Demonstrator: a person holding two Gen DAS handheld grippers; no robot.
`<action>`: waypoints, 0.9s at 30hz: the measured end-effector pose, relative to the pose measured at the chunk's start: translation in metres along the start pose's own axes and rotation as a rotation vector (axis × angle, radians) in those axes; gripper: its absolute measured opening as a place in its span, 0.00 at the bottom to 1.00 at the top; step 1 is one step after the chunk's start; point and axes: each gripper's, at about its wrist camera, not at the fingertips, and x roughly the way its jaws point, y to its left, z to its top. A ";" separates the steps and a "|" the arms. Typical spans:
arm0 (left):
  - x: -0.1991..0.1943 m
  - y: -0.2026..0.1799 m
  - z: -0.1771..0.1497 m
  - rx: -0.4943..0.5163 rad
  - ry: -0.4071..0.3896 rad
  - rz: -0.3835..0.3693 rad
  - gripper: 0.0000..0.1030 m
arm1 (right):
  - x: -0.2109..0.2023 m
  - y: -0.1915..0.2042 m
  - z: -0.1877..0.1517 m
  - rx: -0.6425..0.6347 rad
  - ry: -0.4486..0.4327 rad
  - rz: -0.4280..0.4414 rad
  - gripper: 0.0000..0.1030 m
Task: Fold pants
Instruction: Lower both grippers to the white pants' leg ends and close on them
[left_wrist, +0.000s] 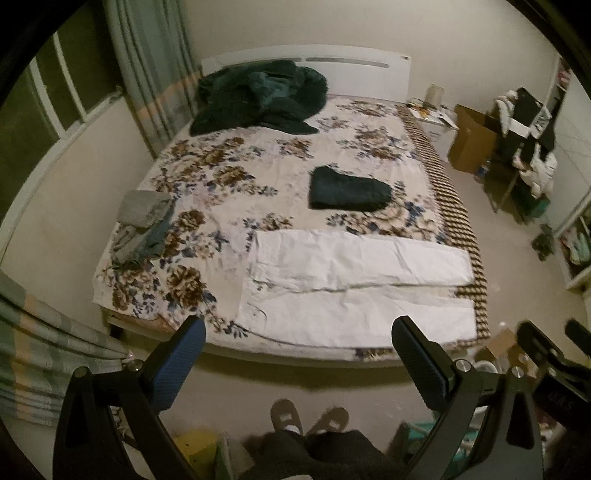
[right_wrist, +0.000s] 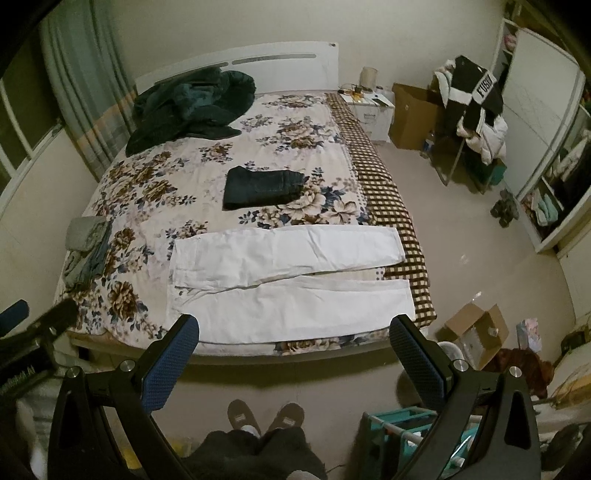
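Observation:
White pants (left_wrist: 354, 288) lie spread flat along the near edge of the floral bed (left_wrist: 229, 173), waist to the left, both legs running right. They also show in the right wrist view (right_wrist: 288, 280). My left gripper (left_wrist: 299, 332) is open and empty, held in the air in front of the bed's near edge, apart from the pants. My right gripper (right_wrist: 295, 328) is open and empty too, at the same height and distance. The right gripper also shows at the right edge of the left wrist view (left_wrist: 554, 347).
Folded dark pants (right_wrist: 262, 188) lie mid-bed. A grey clothes pile (right_wrist: 86, 247) sits at the left edge, a dark green blanket (right_wrist: 192, 103) at the headboard. A cardboard box (right_wrist: 476, 332) and teal rack (right_wrist: 402, 435) stand on the floor at right. My slippered feet (right_wrist: 266, 417) are below.

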 end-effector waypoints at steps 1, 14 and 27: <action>0.005 0.000 0.003 -0.007 -0.006 0.018 1.00 | 0.009 -0.006 0.003 0.014 0.008 0.002 1.00; 0.162 -0.046 0.059 -0.029 0.086 0.140 1.00 | 0.209 -0.062 0.098 0.180 0.120 -0.064 1.00; 0.379 -0.067 0.139 -0.097 0.343 0.123 1.00 | 0.482 -0.101 0.195 0.399 0.360 -0.147 1.00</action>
